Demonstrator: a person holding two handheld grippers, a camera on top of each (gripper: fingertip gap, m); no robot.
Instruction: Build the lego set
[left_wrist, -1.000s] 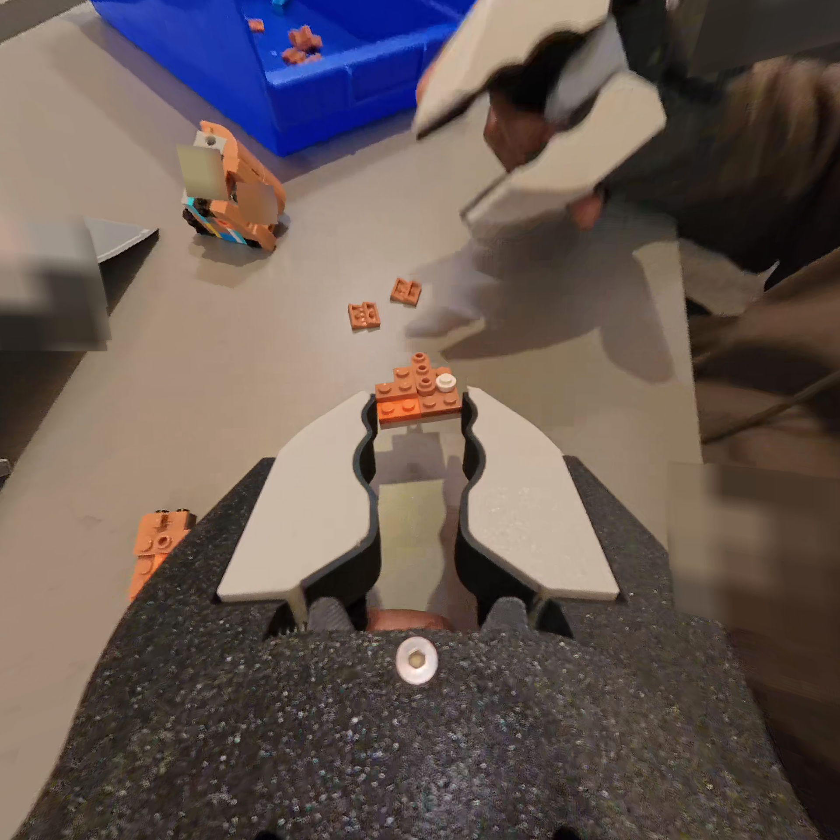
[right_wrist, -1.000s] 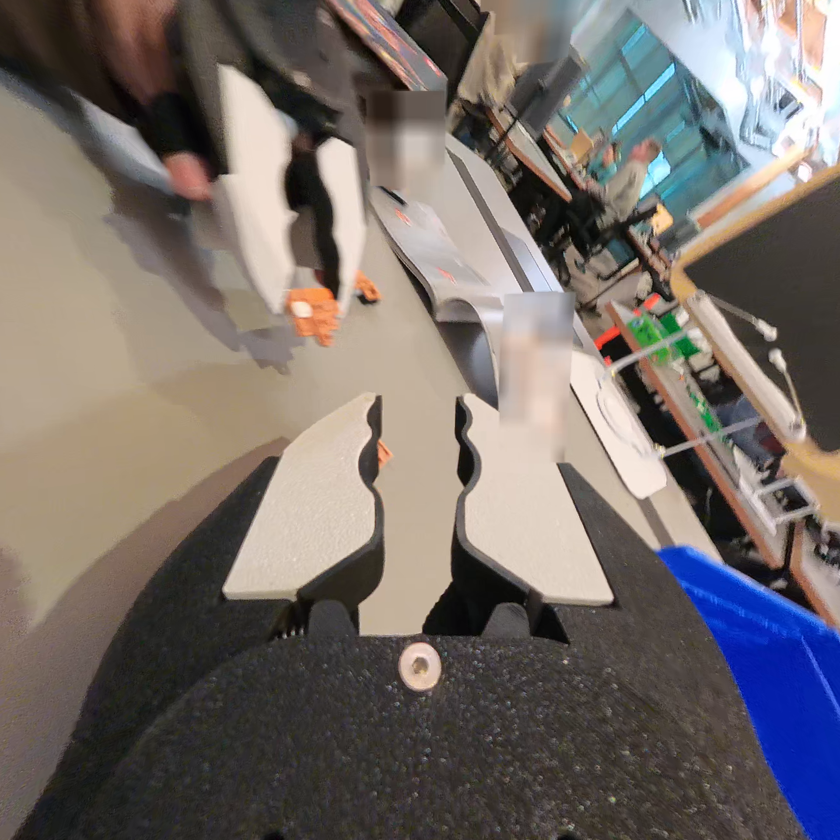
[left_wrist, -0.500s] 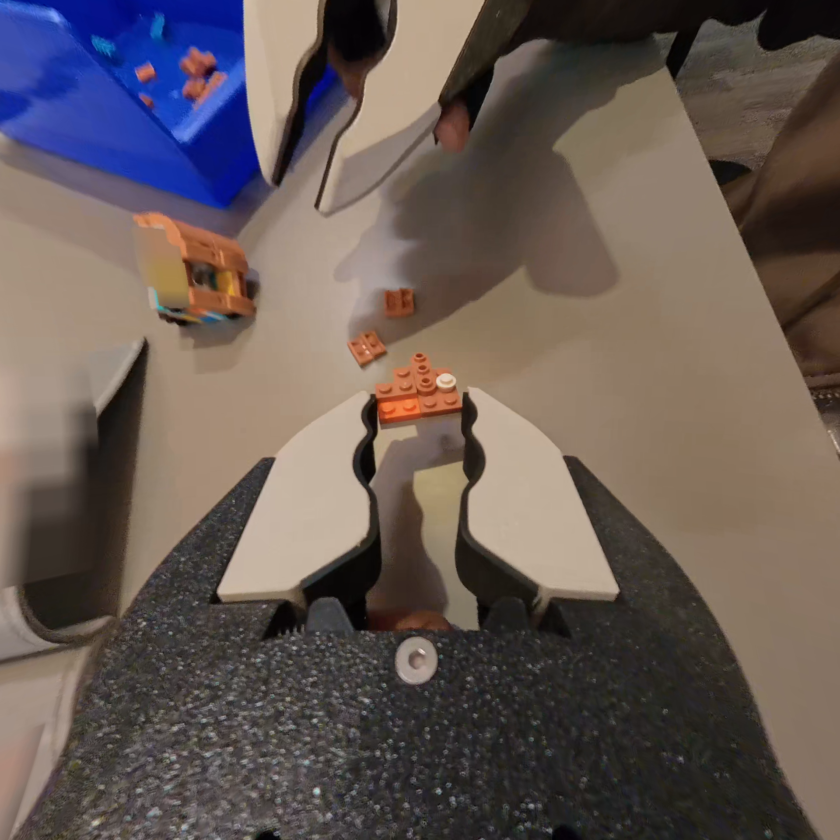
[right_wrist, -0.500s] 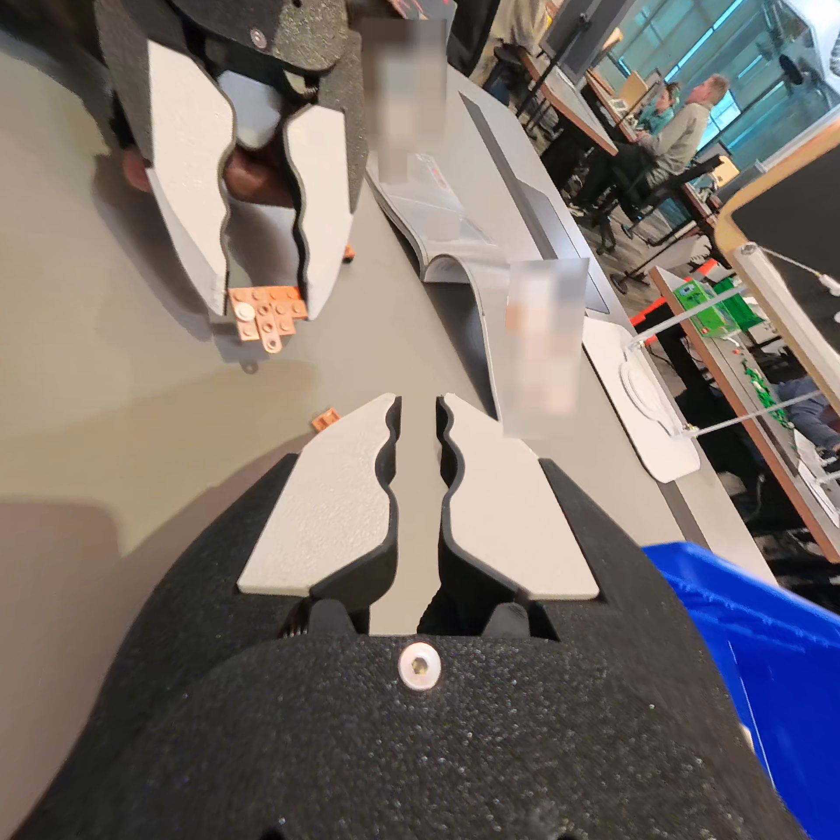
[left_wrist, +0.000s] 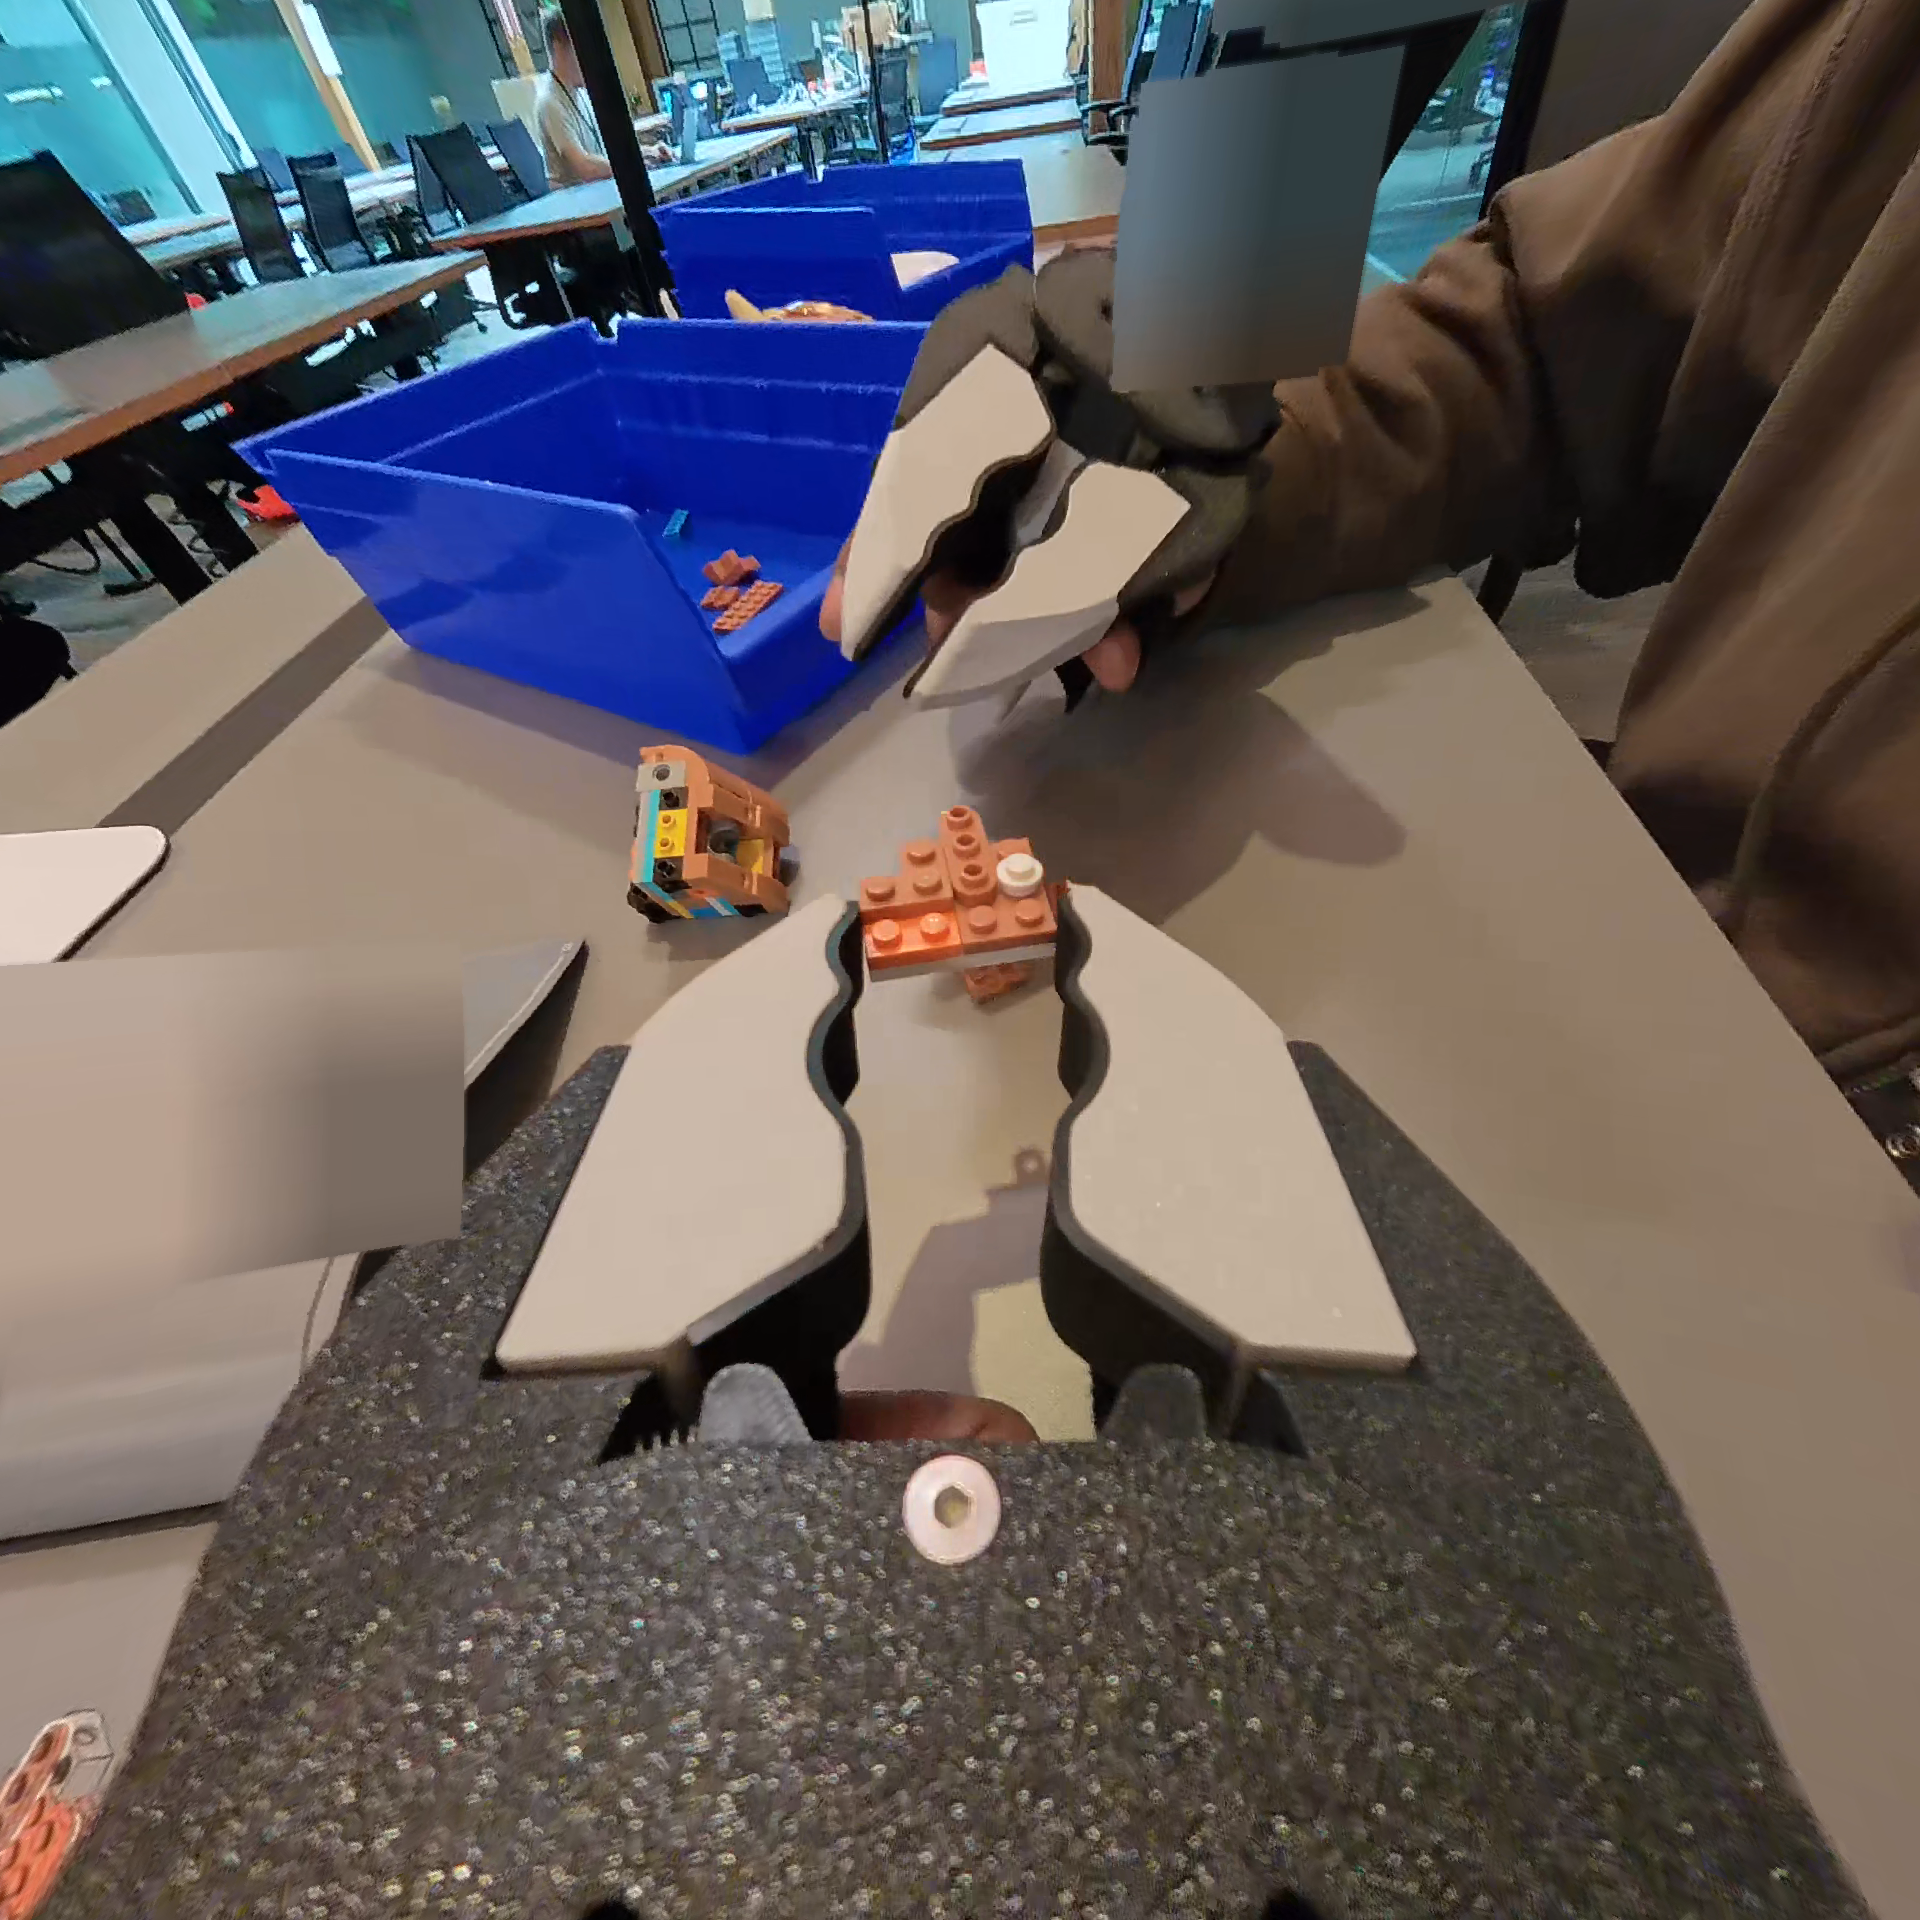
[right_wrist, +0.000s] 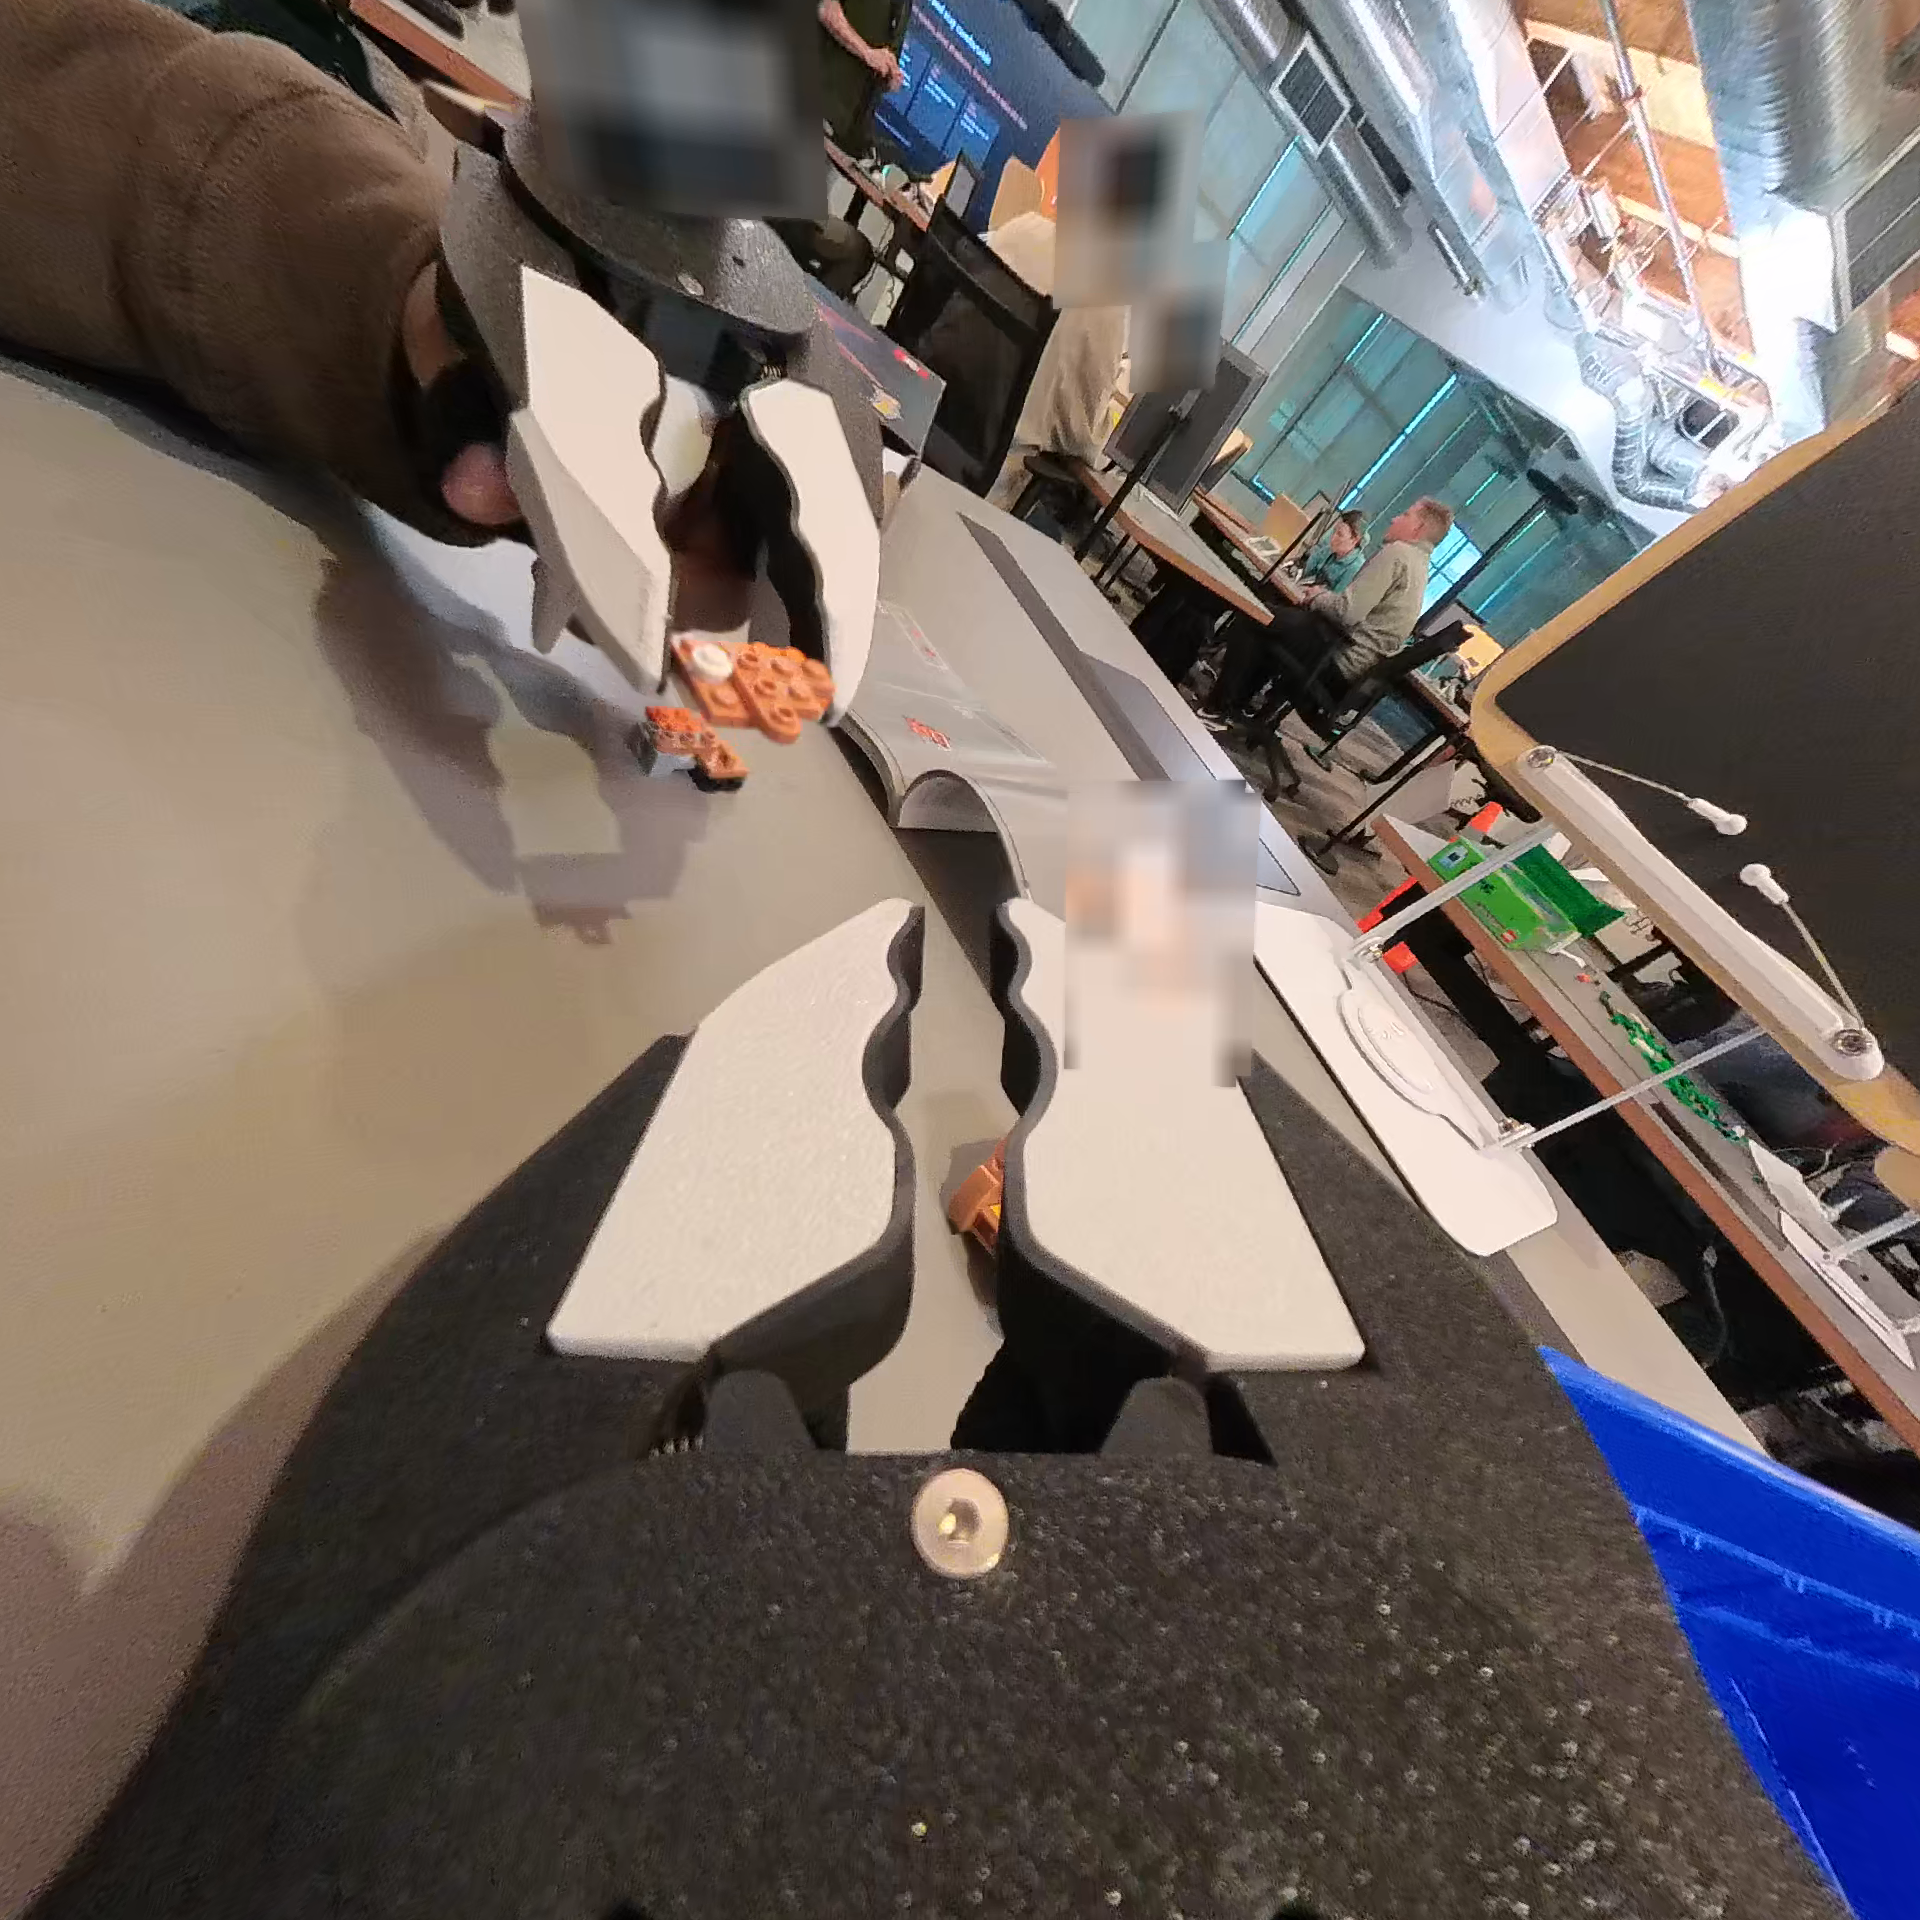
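The left gripper (left_wrist: 961, 920) clamps a flat orange lego plate (left_wrist: 956, 902) by its edges just above the table (left_wrist: 1455, 935), studs up, probably so a piece can be pressed on. The right gripper (right_wrist: 961, 920) hangs near the blue bin (left_wrist: 540, 561), jaws slightly apart and empty. A small lego car (left_wrist: 709, 850) lies between plate and bin.

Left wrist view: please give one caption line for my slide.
Left gripper clamps a brown stud-topped brick assembly above the grey table; the empty right gripper hovers near a blue plastic bin.
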